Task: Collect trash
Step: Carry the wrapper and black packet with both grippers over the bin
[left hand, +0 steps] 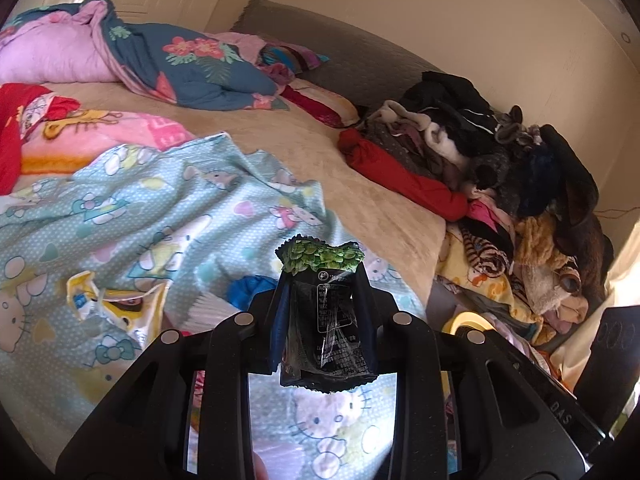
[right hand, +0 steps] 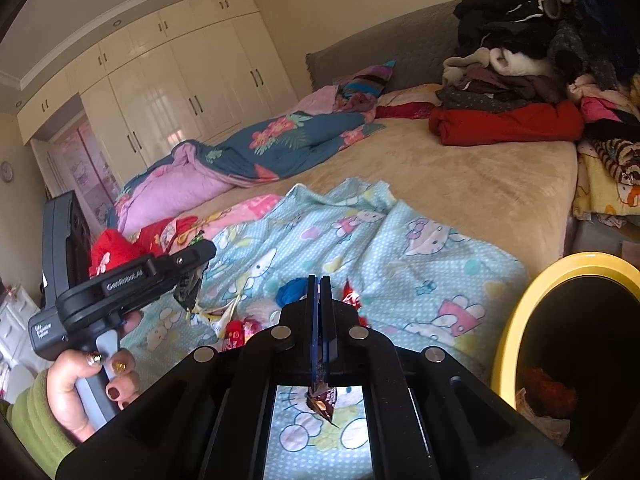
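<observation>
My left gripper is shut on a black snack wrapper with a green top, held upright above the Hello Kitty blanket. The right wrist view shows that gripper at the left, in a person's hand, with the dark wrapper hanging from it. My right gripper is shut on a thin red-brown foil wrapper, whose end dangles below the fingers. More litter lies on the blanket: a yellow-white wrapper, a blue scrap and a red wrapper.
A yellow-rimmed bin stands at the right by the bed, with some rubbish inside. A heap of clothes fills the bed's right side. A flowered quilt lies by the grey headboard. White wardrobes line the far wall.
</observation>
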The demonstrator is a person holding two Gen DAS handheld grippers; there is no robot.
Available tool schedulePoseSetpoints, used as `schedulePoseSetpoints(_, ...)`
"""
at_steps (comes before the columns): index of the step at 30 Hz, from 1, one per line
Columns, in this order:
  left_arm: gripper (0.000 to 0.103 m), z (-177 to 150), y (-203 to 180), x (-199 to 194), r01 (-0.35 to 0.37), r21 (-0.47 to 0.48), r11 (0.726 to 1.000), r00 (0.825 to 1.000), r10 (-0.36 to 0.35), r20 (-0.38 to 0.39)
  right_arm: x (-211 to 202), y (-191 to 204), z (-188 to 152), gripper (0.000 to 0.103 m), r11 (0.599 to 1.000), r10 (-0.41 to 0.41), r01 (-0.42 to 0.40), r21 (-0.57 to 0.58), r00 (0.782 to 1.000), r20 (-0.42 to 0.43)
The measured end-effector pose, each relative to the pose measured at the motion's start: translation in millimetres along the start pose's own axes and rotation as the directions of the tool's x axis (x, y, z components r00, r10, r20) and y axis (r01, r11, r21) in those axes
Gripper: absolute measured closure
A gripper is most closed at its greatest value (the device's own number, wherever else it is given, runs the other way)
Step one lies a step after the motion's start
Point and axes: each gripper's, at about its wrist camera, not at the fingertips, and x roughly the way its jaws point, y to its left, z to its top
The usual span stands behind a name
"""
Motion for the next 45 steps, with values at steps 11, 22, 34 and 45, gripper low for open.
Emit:
schedulePoseSetpoints(11, 0.081, -7, -31, 3, 0.034, 0.045, 0.998, 0.999, -0.033, -0.012, -25, -30, 8, 0.102, 0.998, -0.032, 0.029, 0.052, 0.998, 0.059)
schedulePoseSetpoints(22, 0.081, -13, -63, 8, 0.064, 0.086, 0.994, 0.998, -0.061, -0.035, -49, -55, 15, 0.102, 0.995, -0.066, 0.057, 0.085, 0.992, 0.104)
schedulePoseSetpoints(34, 0.081, -24, -106, 21, 0.112, 0.132, 0.985, 0.992, -0.102, -0.078, -80, -91, 22, 0.102, 0.986, -0.104, 0.084, 0.143, 0.985, 0.139)
schedulePoseSetpoints(45, 0.081, -35, -153, 36, 0.185, 0.181, 0.966, 0.978, -0.164, -0.127, -109, -125, 26, 0.102, 0.973, -0.167, 0.135, 0.189, 0.972, 0.166)
